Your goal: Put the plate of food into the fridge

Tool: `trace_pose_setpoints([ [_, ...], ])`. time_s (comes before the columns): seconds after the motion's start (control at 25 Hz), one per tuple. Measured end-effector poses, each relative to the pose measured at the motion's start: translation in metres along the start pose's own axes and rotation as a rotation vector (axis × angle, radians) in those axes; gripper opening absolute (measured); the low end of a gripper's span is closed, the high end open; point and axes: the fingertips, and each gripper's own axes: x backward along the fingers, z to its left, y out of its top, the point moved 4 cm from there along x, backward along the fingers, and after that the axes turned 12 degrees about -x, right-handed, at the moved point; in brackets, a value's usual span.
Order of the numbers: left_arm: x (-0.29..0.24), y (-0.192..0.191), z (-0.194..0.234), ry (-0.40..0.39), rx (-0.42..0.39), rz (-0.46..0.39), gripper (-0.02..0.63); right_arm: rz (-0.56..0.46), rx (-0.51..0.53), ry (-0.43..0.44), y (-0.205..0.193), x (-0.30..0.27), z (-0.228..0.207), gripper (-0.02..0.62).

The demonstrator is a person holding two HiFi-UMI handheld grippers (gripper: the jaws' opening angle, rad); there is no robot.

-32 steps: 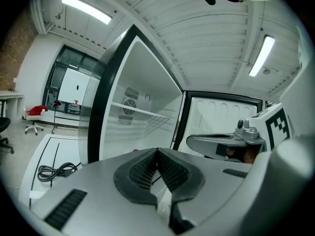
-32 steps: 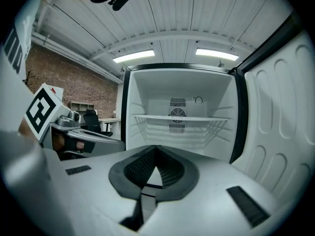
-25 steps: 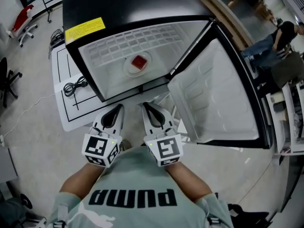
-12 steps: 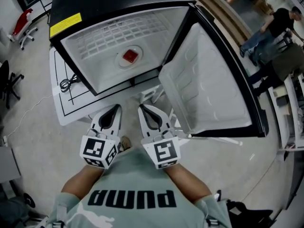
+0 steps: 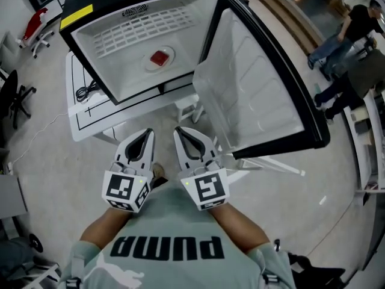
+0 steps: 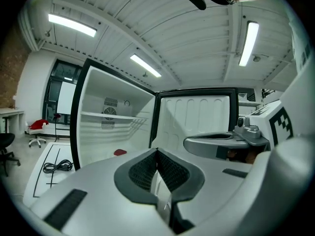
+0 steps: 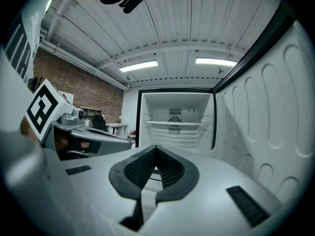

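Observation:
A white plate with a red piece of food lies inside the open fridge; in the left gripper view the red food shows low in the fridge. My left gripper and right gripper are both held close to my chest, side by side, well short of the fridge. Each is shut, its pads meeting with nothing between them. In the right gripper view the right gripper points at the fridge's wire shelf.
The fridge door stands swung wide to the right. A white table with a coiled black cable is beside the fridge. A person stands at the far right. Chairs stand at the left.
The fridge and its door have slid up and left in the head view, so the plate sits farther from my grippers. Both grippers stay shut close to my chest.

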Motion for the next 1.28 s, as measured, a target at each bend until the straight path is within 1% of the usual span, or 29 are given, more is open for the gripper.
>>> trace_pose_setpoints([
  [0.48,0.044,-0.001,-0.082,0.05,-0.024,-0.009,0.005,-0.007,-0.02,0.088,-0.015,0.081,0.009,0.005],
  [0.8,0.074,-0.009,-0.128,0.092,-0.023,0.014,0.006,0.006,-0.039,0.113,-0.032,0.135,0.015,0.005],
  [1.08,0.096,-0.013,-0.149,0.121,-0.024,0.029,0.006,0.018,-0.067,0.125,-0.044,0.162,0.021,0.005],
  [1.28,0.116,-0.018,-0.153,0.135,-0.03,0.033,0.006,0.033,-0.073,0.139,-0.051,0.171,0.037,0.005],
])
